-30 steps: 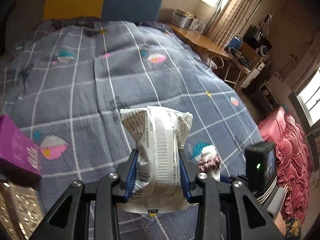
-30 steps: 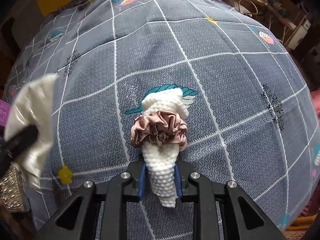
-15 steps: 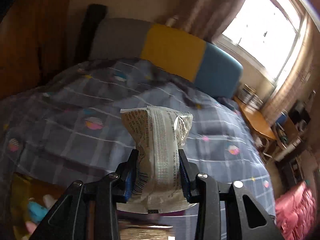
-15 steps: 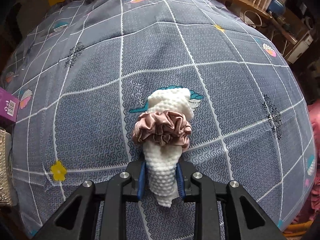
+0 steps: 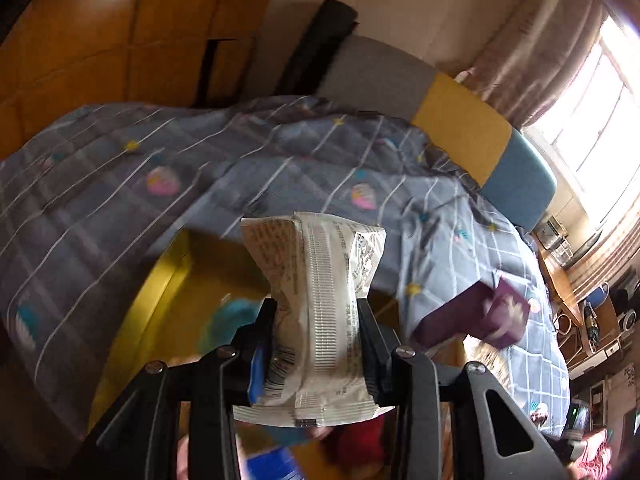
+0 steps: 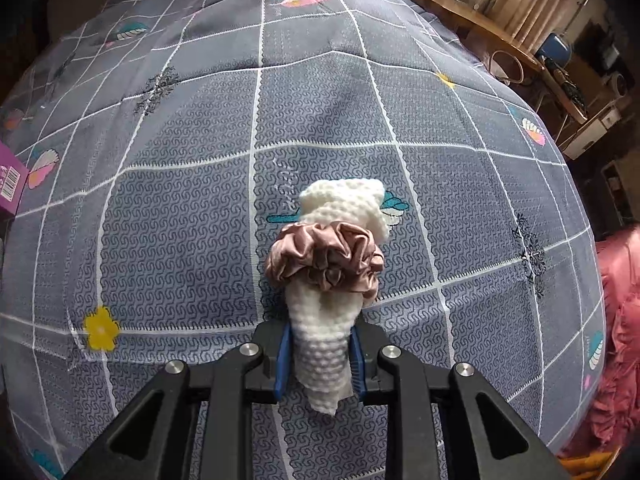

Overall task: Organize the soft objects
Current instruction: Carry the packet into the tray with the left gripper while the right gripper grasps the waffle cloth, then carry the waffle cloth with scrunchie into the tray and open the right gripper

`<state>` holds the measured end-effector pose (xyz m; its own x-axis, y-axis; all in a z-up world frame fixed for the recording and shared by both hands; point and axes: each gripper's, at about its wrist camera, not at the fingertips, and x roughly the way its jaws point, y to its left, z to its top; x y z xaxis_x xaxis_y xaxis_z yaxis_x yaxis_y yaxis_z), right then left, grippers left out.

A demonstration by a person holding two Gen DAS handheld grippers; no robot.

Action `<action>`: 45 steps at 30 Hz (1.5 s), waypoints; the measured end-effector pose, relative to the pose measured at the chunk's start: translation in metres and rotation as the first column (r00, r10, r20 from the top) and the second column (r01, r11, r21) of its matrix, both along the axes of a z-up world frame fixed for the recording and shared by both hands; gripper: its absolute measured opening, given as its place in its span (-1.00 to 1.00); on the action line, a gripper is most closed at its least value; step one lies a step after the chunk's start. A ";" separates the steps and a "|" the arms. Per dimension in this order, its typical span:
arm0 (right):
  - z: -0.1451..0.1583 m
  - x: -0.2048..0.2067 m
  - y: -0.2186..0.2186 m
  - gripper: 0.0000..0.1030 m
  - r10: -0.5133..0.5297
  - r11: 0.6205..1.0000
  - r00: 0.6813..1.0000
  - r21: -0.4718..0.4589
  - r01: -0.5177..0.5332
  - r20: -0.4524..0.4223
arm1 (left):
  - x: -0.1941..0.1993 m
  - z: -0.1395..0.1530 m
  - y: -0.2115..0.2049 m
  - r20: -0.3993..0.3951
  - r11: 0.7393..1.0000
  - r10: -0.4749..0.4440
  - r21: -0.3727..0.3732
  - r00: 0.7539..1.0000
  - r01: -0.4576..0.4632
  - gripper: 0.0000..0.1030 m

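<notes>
My left gripper (image 5: 316, 344) tilts down, rolled, pads pinching a white crinkled packet (image 5: 316, 312) held above a yellow bin (image 5: 160, 280) at the bed's edge. A purple box (image 5: 472, 316) lies just right of the bin, on the grey checked quilt (image 5: 280, 160).

My right gripper (image 6: 320, 354) points steeply down, jaws closing on a white knitted cloth (image 6: 324, 320) wearing a pink scrunchie (image 6: 324, 256). Open quilt all round; the purple box sits at the far left.

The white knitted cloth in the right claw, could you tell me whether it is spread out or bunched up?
Bunched up: a pink scrunchie cinches the white knitted cloth into a roll.
</notes>
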<state>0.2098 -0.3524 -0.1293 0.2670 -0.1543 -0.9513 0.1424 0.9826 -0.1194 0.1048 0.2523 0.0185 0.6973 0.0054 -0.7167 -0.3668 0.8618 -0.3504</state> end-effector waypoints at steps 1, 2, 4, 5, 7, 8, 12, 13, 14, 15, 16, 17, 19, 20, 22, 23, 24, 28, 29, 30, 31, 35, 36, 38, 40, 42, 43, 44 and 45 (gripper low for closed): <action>0.000 0.001 0.005 -0.57 -0.004 1.000 1.000 -0.019 0.004 -0.007 | -0.013 -0.006 0.001 0.003 1.000 -0.003 -0.013 1.000 0.003 -0.27; 0.003 0.001 0.009 -0.58 -0.005 0.999 1.000 -0.044 0.005 -0.010 | -0.027 -0.011 0.001 0.013 1.000 -0.006 -0.020 1.000 0.007 -0.27; 0.004 -0.001 0.019 -0.58 -0.005 0.995 1.000 -0.095 0.005 -0.005 | -0.047 -0.021 -0.007 0.012 0.999 -0.033 -0.021 0.999 0.033 -0.27; 0.003 -0.002 0.024 -0.59 0.000 0.992 1.000 -0.124 0.000 -0.002 | -0.053 -0.025 -0.014 0.013 0.998 -0.054 -0.023 0.998 0.054 -0.27; 0.003 -0.004 0.031 -0.60 0.004 0.987 1.000 -0.161 -0.003 0.007 | -0.058 -0.036 -0.031 -0.005 0.994 -0.106 -0.025 0.994 0.106 -0.27; 0.003 -0.005 0.033 -0.61 0.004 0.986 1.000 -0.165 -0.002 0.014 | -0.057 -0.041 -0.039 -0.016 0.991 -0.135 -0.017 0.991 0.135 -0.27; 0.006 -0.008 0.026 -0.61 -0.020 0.993 0.999 -0.116 0.024 0.033 | -0.037 -0.080 -0.058 -0.137 0.985 -0.168 0.008 0.976 0.171 -0.27; 0.006 -0.008 0.025 -0.61 -0.023 0.993 0.999 -0.112 0.027 0.035 | -0.031 -0.090 -0.058 -0.161 0.987 -0.151 0.025 0.975 0.157 -0.26; 0.004 -0.009 0.025 -0.61 -0.021 0.993 0.999 -0.113 0.025 0.036 | -0.026 -0.095 -0.057 -0.163 0.988 -0.137 0.051 0.977 0.147 -0.26; 0.004 -0.009 0.026 -0.61 -0.021 0.993 0.999 -0.115 0.025 0.037 | -0.022 -0.095 -0.057 -0.160 0.988 -0.123 0.078 0.979 0.136 -0.26; 0.003 -0.007 0.021 -0.61 -0.021 0.993 0.999 -0.116 0.025 0.037 | -0.017 -0.095 -0.056 -0.159 0.988 -0.109 0.090 0.981 0.124 -0.26; 0.003 -0.007 0.021 -0.61 -0.020 0.993 0.999 -0.117 0.025 0.038 | -0.013 -0.096 -0.053 -0.160 0.990 -0.095 0.088 0.983 0.110 -0.26; 0.002 -0.006 0.016 -0.62 -0.017 0.992 0.999 -0.121 0.022 0.040 | -0.006 -0.100 -0.047 -0.175 0.993 -0.074 0.080 0.982 0.089 -0.26; 0.002 -0.005 0.016 -0.63 -0.017 0.992 0.999 -0.124 0.022 0.042 | -0.004 -0.101 -0.046 -0.173 0.994 -0.074 0.070 0.982 0.087 -0.24; 0.003 -0.005 0.018 -0.63 -0.016 0.991 0.999 -0.129 0.022 0.045 | -0.006 -0.103 -0.046 -0.175 0.995 -0.065 0.067 0.982 0.078 -0.23; 0.002 -0.006 0.018 -0.63 -0.017 0.992 0.999 -0.128 0.023 0.046 | -0.007 -0.103 -0.048 -0.179 0.994 -0.068 0.069 0.981 0.082 -0.21; 0.002 -0.006 0.017 -0.63 -0.020 0.992 0.999 -0.126 0.026 0.047 | -0.009 -0.101 -0.049 -0.176 0.994 -0.069 0.075 0.982 0.084 -0.19; 0.001 -0.007 0.018 -0.63 -0.022 0.991 0.998 -0.129 0.029 0.051 | -0.019 -0.089 -0.051 -0.154 0.993 -0.067 0.090 0.986 0.081 -0.15; 0.001 -0.007 0.018 -0.63 -0.022 0.991 0.998 -0.130 0.029 0.052 | -0.020 -0.086 -0.052 -0.146 0.992 -0.064 0.097 0.987 0.079 -0.15; 0.001 -0.007 0.018 -0.63 -0.023 0.991 0.998 -0.131 0.029 0.053 | -0.023 -0.082 -0.053 -0.137 0.991 -0.062 0.113 0.989 0.078 -0.14; 0.001 -0.007 0.019 -0.63 -0.024 0.991 0.998 -0.132 0.031 0.054 | -0.026 -0.078 -0.055 -0.128 0.988 -0.061 0.130 0.990 0.077 -0.12; 0.001 -0.007 0.020 -0.63 -0.028 0.990 0.998 -0.133 0.035 0.056 | -0.040 -0.064 -0.062 -0.092 0.982 -0.079 0.164 0.993 0.093 -0.01; 0.002 -0.007 0.019 -0.63 -0.033 0.991 0.998 -0.128 0.040 0.057 | -0.043 -0.061 -0.064 -0.087 0.980 -0.082 0.172 0.993 0.096 -0.01; 0.002 -0.007 0.016 -0.63 -0.054 0.992 0.997 -0.109 0.060 0.058 | -0.049 -0.056 -0.067 -0.076 0.977 -0.094 0.183 0.993 0.106 -0.01; 0.003 -0.005 0.012 -0.63 -0.082 0.992 0.995 -0.089 0.087 0.056 | -0.053 -0.053 -0.070 -0.072 0.975 -0.107 0.189 0.992 0.119 -0.01; 0.004 -0.003 0.008 -0.63 -0.115 0.991 0.992 -0.066 0.118 0.051 | -0.056 -0.051 -0.073 -0.071 0.972 -0.114 0.197 0.991 0.126 0.00; 0.005 -0.002 0.007 -0.63 -0.129 0.990 0.990 -0.048 0.131 0.052 | -0.058 -0.051 -0.075 -0.071 0.972 -0.117 0.198 0.991 0.129 0.00; 0.007 -0.001 0.006 -0.63 -0.138 0.990 0.989 -0.019 0.139 0.056 | -0.059 -0.050 -0.075 -0.069 0.971 -0.124 0.196 0.990 0.135 0.00; 0.007 0.000 0.006 -0.63 -0.142 0.990 0.988 0.004 0.142 0.059 | -0.061 -0.049 -0.076 -0.066 0.970 -0.129 0.197 0.989 0.139 0.00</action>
<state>0.2097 -0.3464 -0.1218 0.2978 -0.1946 -0.9346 0.2870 0.9520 -0.1067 0.0441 0.1760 -0.0310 0.6633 0.0617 -0.7458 -0.2562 0.9551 -0.1489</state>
